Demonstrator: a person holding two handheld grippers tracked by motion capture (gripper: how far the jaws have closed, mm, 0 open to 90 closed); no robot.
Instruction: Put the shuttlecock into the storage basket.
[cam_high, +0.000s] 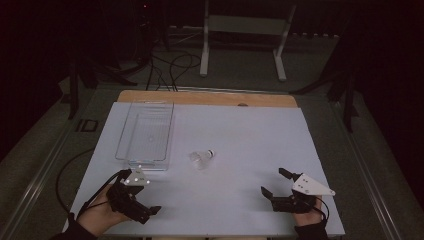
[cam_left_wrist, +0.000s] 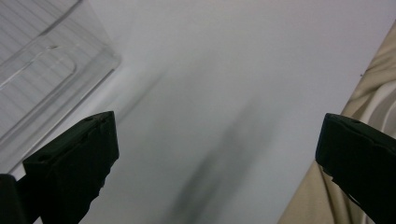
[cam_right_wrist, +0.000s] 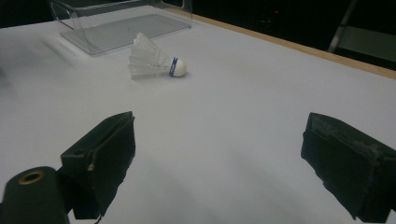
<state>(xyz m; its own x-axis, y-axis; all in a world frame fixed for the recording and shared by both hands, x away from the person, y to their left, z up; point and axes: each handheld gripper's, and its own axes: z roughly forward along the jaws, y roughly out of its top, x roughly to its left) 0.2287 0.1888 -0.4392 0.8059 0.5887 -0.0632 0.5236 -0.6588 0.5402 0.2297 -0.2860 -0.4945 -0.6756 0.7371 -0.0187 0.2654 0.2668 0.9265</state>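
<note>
1. The left tool (cam_high: 142, 210) rests near the desk's (cam_high: 250, 135) near-left corner, held in a hand (cam_high: 100, 215). Its jaws stand wide apart with nothing between them. In the left gripper view it looks down at bare desk, with a corner of the clear tray (cam_left_wrist: 51, 70) at the side. A careless swing from here could knock that light tray and skid it toward the left edge.

2. The clear tray (cam_high: 146, 132) lies on the left half of the desk, its long side running from the near edge toward the far edge. It looks empty. Its walls are low and see-through, so a tool could clip the rim when carrying something over it.

3. The shuttlecock (cam_high: 202, 158) lies on its side near the middle of the desk, just right of the tray's near corner, apart from both tools. Its cork tip points right and away. Squeezing the feather skirt could crush it; pinching the round cork could make it pop out. It is light, so a nudge would likely roll it in an arc.

4. The right tool (cam_high: 274, 183) sits near the near-right corner, jaws spread wide and empty, aimed toward the shuttlecock (cam_right_wrist: 156, 61).

5. Writing: a blue band circles the cork, but any lettering is too small to read. I see no other labels.
</note>
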